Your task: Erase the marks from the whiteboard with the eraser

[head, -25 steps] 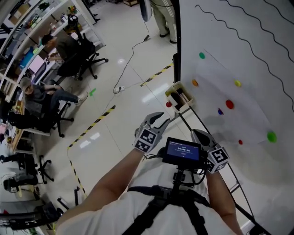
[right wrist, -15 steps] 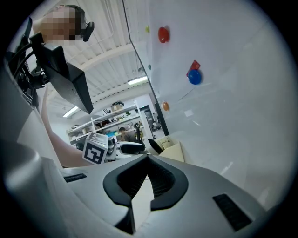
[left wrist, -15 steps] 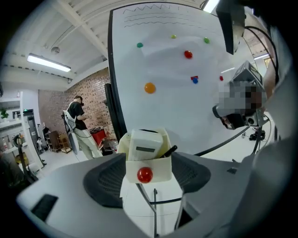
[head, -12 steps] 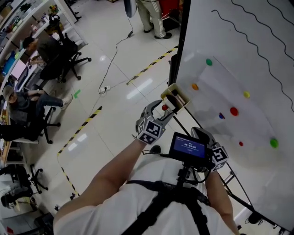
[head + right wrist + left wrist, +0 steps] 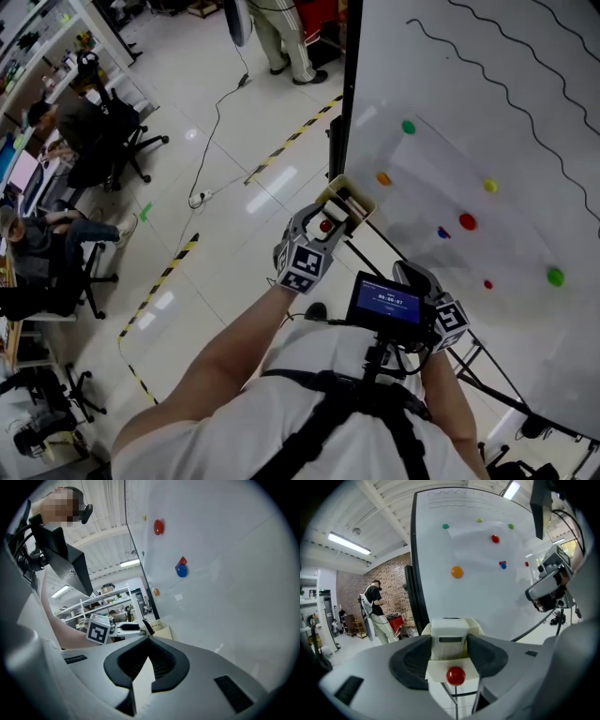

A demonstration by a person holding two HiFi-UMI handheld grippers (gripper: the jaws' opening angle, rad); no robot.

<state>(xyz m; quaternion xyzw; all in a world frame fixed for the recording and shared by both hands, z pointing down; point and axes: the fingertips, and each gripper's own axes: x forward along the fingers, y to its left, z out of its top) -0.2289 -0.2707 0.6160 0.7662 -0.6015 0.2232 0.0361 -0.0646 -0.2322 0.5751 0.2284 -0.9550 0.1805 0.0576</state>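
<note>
Grey pads of the left gripper (image 5: 449, 651) stand apart on either side of the eraser (image 5: 449, 637). The jaws have just been closing a little from their widest. The eraser is between them, but a gap shows at each pad, so it is not yet gripped.

The eraser sits upright in a cream holder (image 5: 476, 626), directly ahead of the left gripper and slightly farther out. Its long axis appears to run away from the tool, along the line of the jaws, so the pads face its two long sides and span its short width. A red magnet (image 5: 455, 675) is on the holder's near wall, below the eraser.

The holder is fixed at the left edge of the whiteboard (image 5: 469, 112). The marks (image 5: 454, 492), wavy lines, lie well to the right of and beyond the holder, past a scatter of coloured magnets.

The right gripper (image 5: 149, 638) has its jaws together, with nothing between them. It is held close to the person's body, to the right of and nearer than the holder. The left hand is therefore the nearer one to the eraser.

Next step, as judged: close the left jaws squarely on the long sides, then lift clear of the holder.
</note>
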